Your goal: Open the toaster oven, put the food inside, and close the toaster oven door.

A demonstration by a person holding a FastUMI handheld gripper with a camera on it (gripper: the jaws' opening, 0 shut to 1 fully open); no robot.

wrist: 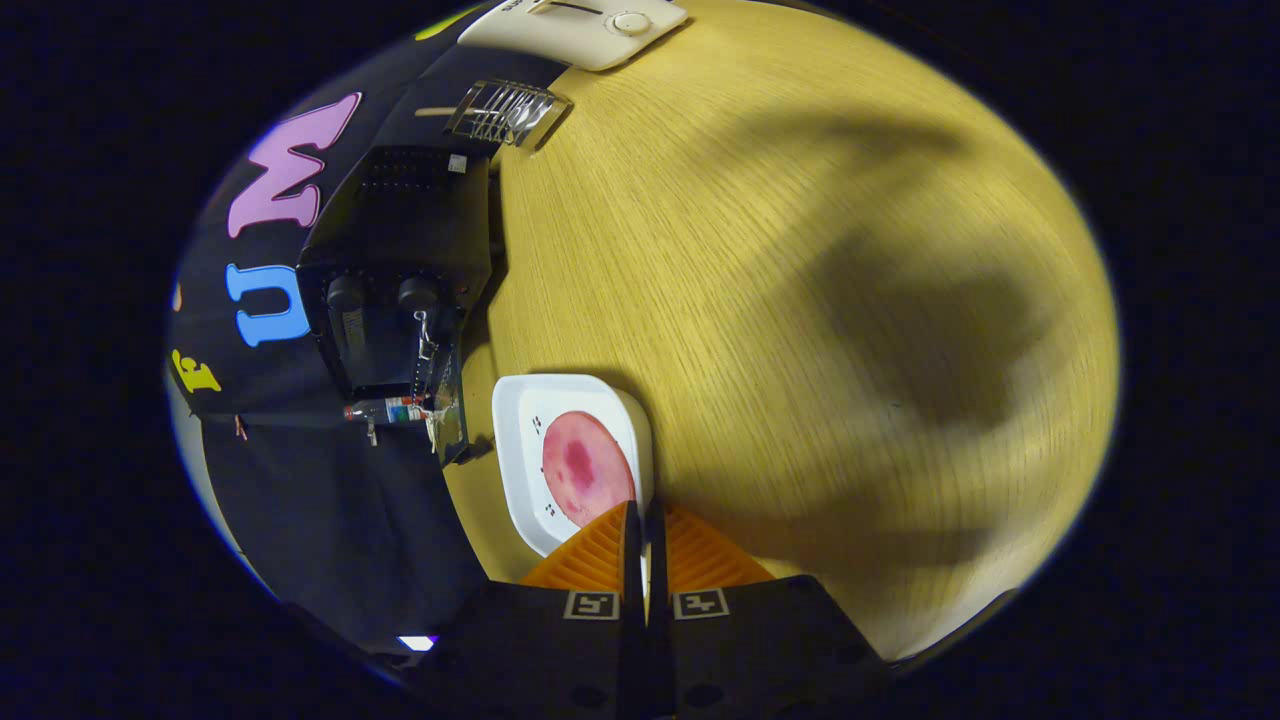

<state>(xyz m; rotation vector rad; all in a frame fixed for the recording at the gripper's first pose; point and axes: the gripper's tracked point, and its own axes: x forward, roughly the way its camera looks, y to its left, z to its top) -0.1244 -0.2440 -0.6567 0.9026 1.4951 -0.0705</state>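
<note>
A white square plate (pixel 520 440) carries a round pink slice of food (pixel 585 480). My gripper (pixel 643 520) is shut on the plate's near rim, and a thin strip of white shows between the fingers. The plate hangs a little above the wooden table (pixel 800 300), throwing a shadow under it. Just beyond the plate, on the side of the cloth wall, stands the black toaster oven (pixel 400 250) with two round knobs (pixel 418 293). A glass panel (pixel 452 415) that looks like its door stands out toward the plate; I cannot tell how far it is opened.
A white appliance with a round dial (pixel 590 30) sits at the far end of the table. A small metal wire rack (pixel 507 112) lies between it and the oven. A large arm shadow falls across the bare wood.
</note>
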